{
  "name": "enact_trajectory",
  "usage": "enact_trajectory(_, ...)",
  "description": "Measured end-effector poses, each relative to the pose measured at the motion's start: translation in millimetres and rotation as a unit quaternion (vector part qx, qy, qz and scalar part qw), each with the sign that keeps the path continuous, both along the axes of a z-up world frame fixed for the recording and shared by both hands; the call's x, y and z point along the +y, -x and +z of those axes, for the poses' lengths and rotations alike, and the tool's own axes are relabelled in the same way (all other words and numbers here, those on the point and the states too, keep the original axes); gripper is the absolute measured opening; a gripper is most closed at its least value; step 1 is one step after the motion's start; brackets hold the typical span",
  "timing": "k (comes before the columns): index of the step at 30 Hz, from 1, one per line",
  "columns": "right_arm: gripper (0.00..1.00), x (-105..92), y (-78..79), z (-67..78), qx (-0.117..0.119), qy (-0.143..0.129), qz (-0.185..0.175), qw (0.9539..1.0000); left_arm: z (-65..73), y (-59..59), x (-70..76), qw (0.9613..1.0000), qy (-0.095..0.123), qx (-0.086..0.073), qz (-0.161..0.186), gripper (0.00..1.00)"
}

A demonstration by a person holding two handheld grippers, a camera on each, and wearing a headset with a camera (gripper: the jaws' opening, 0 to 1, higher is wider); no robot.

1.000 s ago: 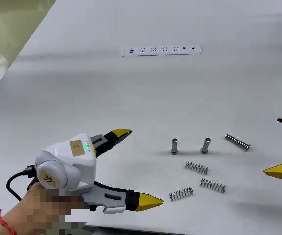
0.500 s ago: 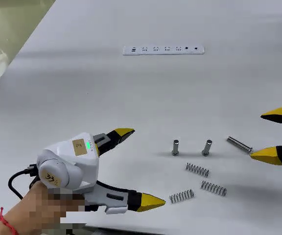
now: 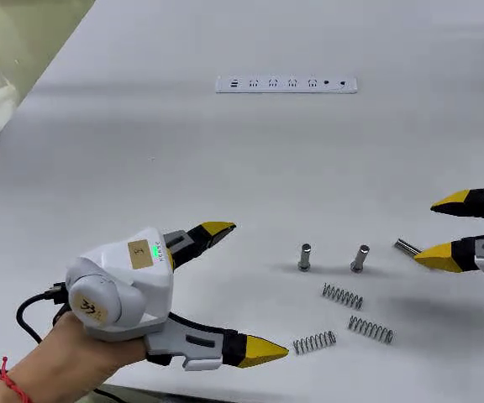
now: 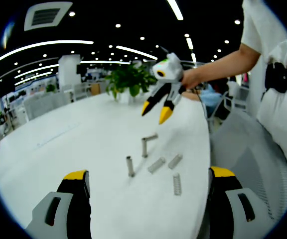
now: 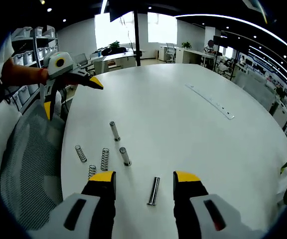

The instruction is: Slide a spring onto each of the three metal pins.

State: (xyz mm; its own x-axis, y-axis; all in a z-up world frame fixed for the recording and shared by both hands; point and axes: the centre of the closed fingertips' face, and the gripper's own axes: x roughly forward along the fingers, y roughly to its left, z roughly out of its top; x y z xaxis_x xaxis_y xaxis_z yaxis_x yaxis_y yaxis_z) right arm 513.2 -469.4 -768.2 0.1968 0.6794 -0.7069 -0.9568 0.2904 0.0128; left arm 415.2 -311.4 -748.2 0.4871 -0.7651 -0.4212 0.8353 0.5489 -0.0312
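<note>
Left gripper (image 3: 250, 290) nearest, at the near edge of the white table (image 3: 141, 151): jaws spread wide, nothing between them, well apart from the parts. Just past its lower tip three springs (image 3: 341, 295) lie loose on the table, none on a pin; behind them two upright pins (image 3: 305, 256) stand side by side, both bare. To their right the third pin (image 5: 154, 190) lies flat between the parted jaws of the right gripper (image 3: 427, 232), with a gap at each tip, not clamped; a power strip (image 3: 286, 84) lies far back.
</note>
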Motion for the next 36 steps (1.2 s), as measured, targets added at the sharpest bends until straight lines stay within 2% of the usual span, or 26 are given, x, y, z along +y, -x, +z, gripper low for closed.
enact_trajectory(11,0.32,5.4,-13.1,-17.5,0.017,0.042,-0.008,0.9989,0.1,-2.1,0.7,1.0,0.005,0.003,0.002,1.0)
enact_trajectory(20,0.29,4.5,-18.2,-40.0,0.036,0.085,-0.006,0.9957,-0.5,-6.2,1.8,0.9999,0.009,0.004,0.005,1.0)
enact_trajectory(36,0.2,3.7,-21.2,-67.3,0.068,0.125,-0.013,0.9898,-3.4,-10.5,1.5,0.9998,0.017,0.008,0.01,1.0)
